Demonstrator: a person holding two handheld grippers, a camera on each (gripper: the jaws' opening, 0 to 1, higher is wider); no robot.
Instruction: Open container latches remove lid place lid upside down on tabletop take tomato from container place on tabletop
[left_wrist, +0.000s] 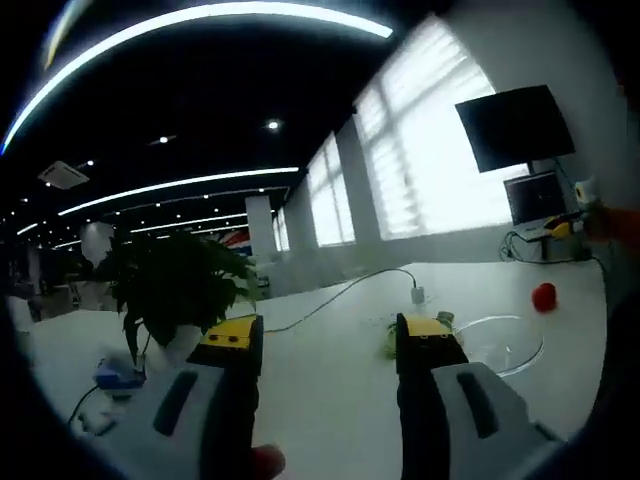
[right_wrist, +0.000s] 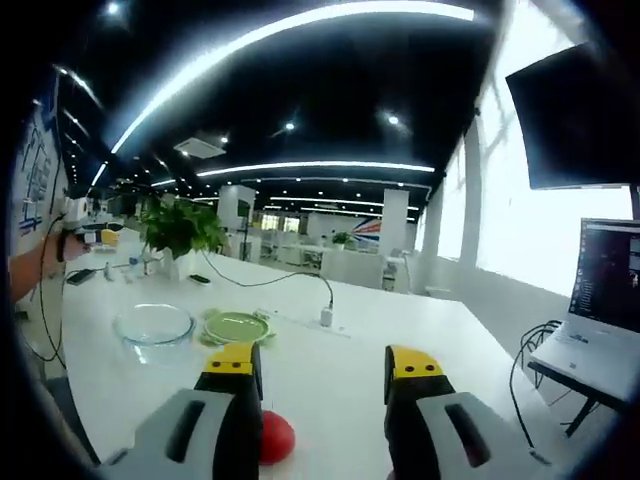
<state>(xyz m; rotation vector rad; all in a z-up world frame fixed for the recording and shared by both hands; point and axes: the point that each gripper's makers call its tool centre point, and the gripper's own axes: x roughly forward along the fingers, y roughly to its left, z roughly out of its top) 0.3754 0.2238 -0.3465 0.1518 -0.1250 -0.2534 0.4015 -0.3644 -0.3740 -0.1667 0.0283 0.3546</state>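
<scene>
On the white desk (right_wrist: 420, 330) the task looks almost finished. In the right gripper view, the clear glass bowl (right_wrist: 154, 324) is seen standing open, and the green lid (right_wrist: 238, 326) is seen lying flat just beside it; whether it is upside down cannot be told. The red tomato (right_wrist: 275, 436) is seen resting on the desk, just behind the left jaw of the right claw (right_wrist: 325, 375). That claw is spread wide and nothing is pinched in it. In the left gripper view, the left claw (left_wrist: 330, 345) is also spread apart and bare, and the tomato (left_wrist: 543, 296) is seen far off on the desk, well apart from the bowl (left_wrist: 500, 340) and lid (left_wrist: 392, 340). A leafy plant (left_wrist: 175, 285) and a white cable (left_wrist: 340, 295) are seen further back. The tomato is judged to be light, round, smooth and a bit soft, so it could roll or be squashed. If it must be picked up again, it is best held gently around its fat middle. The glass bowl is judged hard, slippery and easy to break.
</scene>
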